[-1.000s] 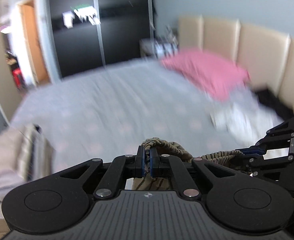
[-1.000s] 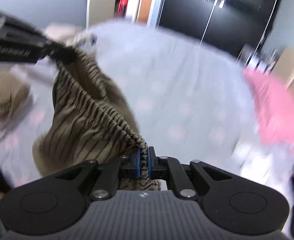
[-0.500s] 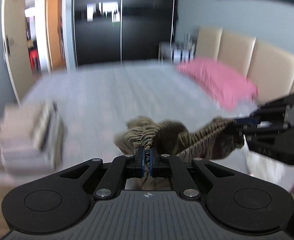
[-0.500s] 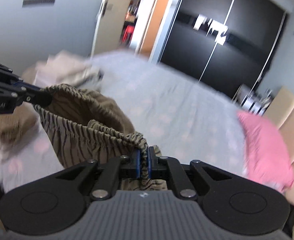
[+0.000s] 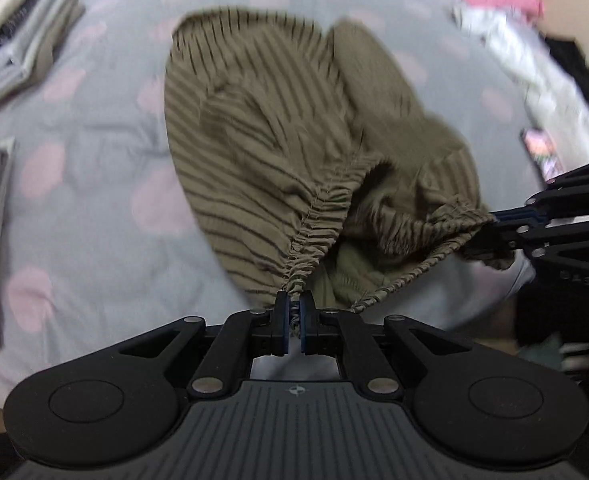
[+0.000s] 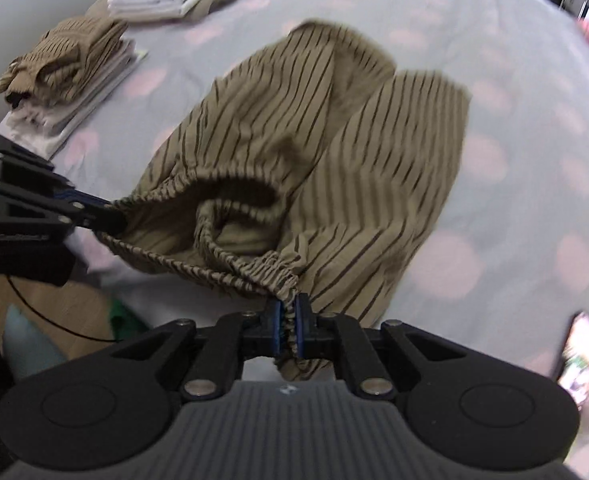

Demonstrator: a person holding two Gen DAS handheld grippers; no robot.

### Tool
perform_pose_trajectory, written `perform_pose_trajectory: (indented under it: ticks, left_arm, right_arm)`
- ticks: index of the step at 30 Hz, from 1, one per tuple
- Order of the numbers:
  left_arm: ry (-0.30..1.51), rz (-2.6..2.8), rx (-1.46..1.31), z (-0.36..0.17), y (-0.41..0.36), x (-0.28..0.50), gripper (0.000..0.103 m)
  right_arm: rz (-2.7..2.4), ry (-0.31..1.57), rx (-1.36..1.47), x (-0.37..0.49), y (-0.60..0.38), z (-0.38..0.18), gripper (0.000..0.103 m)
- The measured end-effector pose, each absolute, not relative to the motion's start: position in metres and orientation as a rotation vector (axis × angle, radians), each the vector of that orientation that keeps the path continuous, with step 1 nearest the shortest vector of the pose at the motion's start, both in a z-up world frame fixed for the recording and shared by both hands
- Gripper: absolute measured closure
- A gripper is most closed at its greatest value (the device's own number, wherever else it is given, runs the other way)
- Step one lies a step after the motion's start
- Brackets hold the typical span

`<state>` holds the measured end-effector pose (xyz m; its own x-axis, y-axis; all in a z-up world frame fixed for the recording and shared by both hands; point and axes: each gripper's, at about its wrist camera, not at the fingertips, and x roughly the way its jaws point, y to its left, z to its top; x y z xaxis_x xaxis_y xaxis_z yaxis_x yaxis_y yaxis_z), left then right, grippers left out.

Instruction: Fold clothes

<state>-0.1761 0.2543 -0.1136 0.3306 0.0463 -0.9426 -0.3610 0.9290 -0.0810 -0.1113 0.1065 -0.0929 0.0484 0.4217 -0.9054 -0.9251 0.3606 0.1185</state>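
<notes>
Right wrist view: both tools, left tool (image 6: 112,216) and right tool (image 6: 289,326), clamp the striped shorts' (image 6: 334,128) slack elastic waistband over the bed (image 6: 514,60), where uneven tension risks laying the legs down crooked.

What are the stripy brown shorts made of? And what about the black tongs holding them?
The striped shorts look like thin, soft woven cloth, maybe cotton: matte, drooping in loose folds, with a puckered stretchy waistband. The left tongs and right tongs look like hard black plastic, smooth with a slight sheen, with silvery metal pins and blue pads that may be rubber.
</notes>
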Motion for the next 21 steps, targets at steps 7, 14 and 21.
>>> perform_pose_trajectory:
  ticks: [7, 14, 21]
  left_arm:
    - [1.207, 0.264, -0.105, -0.111, 0.238, -0.184, 0.076]
    - [1.12, 0.181, 0.093, -0.084, 0.226, -0.185, 0.058]
    - [1.094, 0.116, 0.182, -0.095, 0.222, -0.161, 0.057]
  right_arm:
    - [1.147, 1.084, -0.58, -0.122, 0.108, -0.112, 0.081]
    - [1.137, 1.069, -0.47, -0.125, 0.081, -0.094, 0.064]
    - [1.082, 1.103, -0.451, -0.134, 0.062, -0.103, 0.064]
